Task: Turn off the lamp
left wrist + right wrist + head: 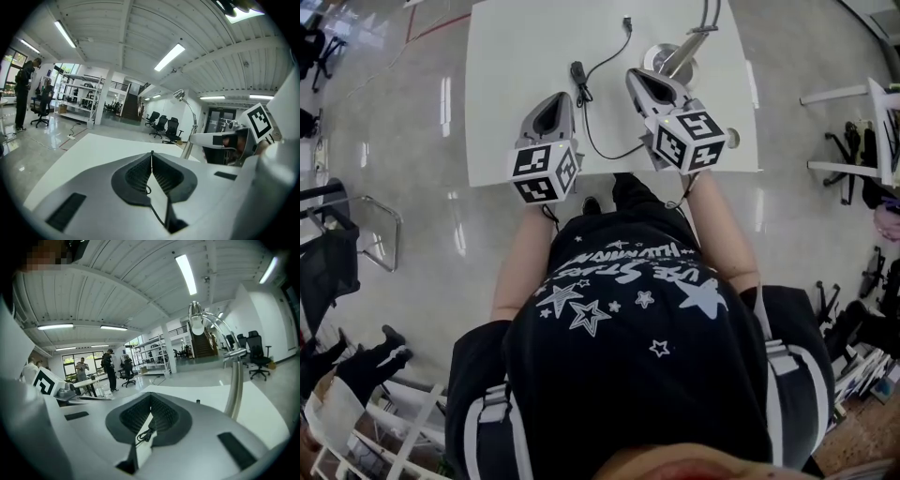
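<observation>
A silver desk lamp stands at the far right of the white table (516, 56), with its round base (657, 58) and its stem (698, 33) rising out of the head view. In the right gripper view the stem (234, 390) curves up to a bright head (197, 326). A black cable with an inline switch (578, 73) runs across the table. My left gripper (555, 97) is shut and empty, just left of the switch. My right gripper (636, 75) is also shut with nothing in it, and hovers beside the lamp base. Between each gripper's jaws I glimpse the cable (144, 434) on the table below.
The near table edge (609, 173) lies under both grippers. A metal chair (366, 225) stands left of the table, and office chairs (848, 155) to the right. People stand far off (108, 366), and another is by shelves (22, 93).
</observation>
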The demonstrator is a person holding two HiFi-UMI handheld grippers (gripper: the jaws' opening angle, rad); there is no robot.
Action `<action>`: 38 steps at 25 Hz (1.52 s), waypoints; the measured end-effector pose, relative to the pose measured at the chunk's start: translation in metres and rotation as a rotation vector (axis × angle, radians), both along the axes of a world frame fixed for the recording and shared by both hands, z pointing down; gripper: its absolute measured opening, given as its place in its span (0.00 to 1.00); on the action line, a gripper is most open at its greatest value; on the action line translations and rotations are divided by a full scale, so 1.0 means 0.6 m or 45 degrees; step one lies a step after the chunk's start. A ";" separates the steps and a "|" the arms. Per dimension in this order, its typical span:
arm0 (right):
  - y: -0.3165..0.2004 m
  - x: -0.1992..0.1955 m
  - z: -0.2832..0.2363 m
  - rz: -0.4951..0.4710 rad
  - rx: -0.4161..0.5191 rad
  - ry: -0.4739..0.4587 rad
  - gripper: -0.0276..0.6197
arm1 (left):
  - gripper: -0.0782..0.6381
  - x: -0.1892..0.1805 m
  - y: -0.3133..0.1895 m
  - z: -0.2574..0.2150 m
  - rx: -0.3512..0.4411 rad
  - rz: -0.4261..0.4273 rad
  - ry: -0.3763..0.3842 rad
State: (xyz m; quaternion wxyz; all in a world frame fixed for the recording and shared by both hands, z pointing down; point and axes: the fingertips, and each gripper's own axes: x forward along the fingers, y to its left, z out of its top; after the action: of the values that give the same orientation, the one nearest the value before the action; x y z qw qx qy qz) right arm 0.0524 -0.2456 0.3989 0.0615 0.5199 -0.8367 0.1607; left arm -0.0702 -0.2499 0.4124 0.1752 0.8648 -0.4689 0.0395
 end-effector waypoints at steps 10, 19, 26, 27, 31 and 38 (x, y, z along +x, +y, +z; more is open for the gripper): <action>-0.082 0.023 0.031 -0.141 -0.051 -0.018 0.05 | 0.13 0.069 -0.045 0.066 -0.097 -0.031 -0.132; -0.120 0.028 0.070 -0.273 -0.106 -0.007 0.05 | 0.13 0.087 -0.080 0.121 -0.164 -0.176 -0.233; -0.137 0.023 0.095 -0.342 -0.142 0.005 0.05 | 0.25 0.087 -0.102 0.160 -0.221 -0.218 -0.287; -0.139 0.024 0.100 -0.353 -0.149 0.009 0.05 | 0.26 0.091 -0.104 0.167 -0.235 -0.217 -0.292; -0.144 0.016 0.114 -0.394 -0.171 0.021 0.05 | 0.29 0.095 -0.111 0.195 -0.301 -0.224 -0.293; -0.151 0.002 0.129 -0.462 -0.197 0.037 0.05 | 0.30 0.088 -0.123 0.230 -0.362 -0.253 -0.324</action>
State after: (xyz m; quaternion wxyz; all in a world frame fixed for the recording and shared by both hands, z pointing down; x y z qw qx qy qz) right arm 0.0533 -0.3365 0.4763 0.1412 0.3564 -0.9010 0.2032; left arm -0.0177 -0.3238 0.5505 0.2378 0.7690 -0.5598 0.1967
